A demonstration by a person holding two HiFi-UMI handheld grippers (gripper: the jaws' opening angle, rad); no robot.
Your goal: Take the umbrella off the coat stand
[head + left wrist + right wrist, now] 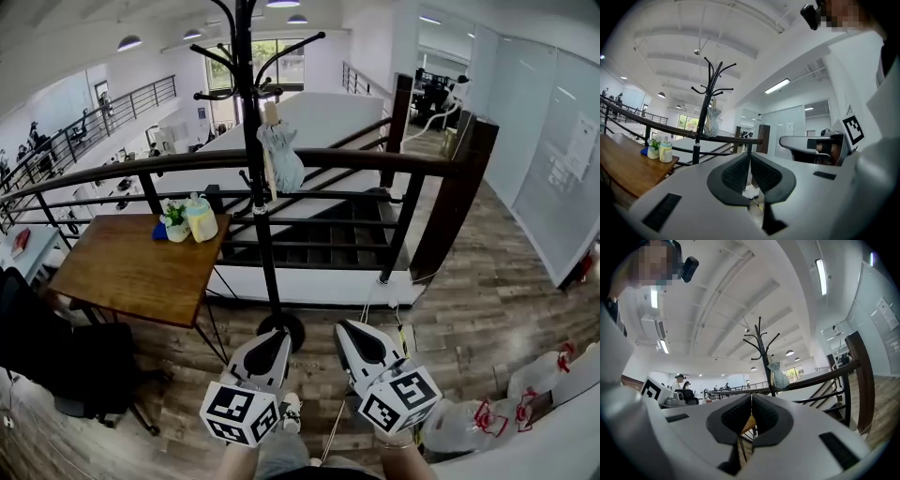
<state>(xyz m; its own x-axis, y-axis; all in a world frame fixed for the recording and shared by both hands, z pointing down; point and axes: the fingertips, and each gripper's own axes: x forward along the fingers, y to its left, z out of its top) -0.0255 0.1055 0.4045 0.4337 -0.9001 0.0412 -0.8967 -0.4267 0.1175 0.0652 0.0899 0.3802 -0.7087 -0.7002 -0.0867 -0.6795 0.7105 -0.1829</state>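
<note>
Wooden flooring covers an open mezzanine, edged by a dark railing (pixel 187 161) above a stairwell. Just in front of the railing stands a black coat stand (pixel 247 103). The umbrella (pixel 282 159), folded and pale grey-blue, hangs from a hook partway up, close against the pole. My left tongs (pixel 280 336) and right tongs (pixel 348 328) are held low near the stand's base, both pressed together with nothing between them, well apart from the umbrella. To do this step well, I judge I should raise one pair, open it, clamp near the wooden handle, then lift upward to clear the hook before drawing away, so the stand does not tip. On the wooden table (pixel 122 277) to the left, a small white pot (pixel 176 231) holds a green plant; touching it is a lidded pale jug (pixel 201 219), contents unclear. Tied white bags (pixel 469 424) lie at my right, contents hidden.
</note>
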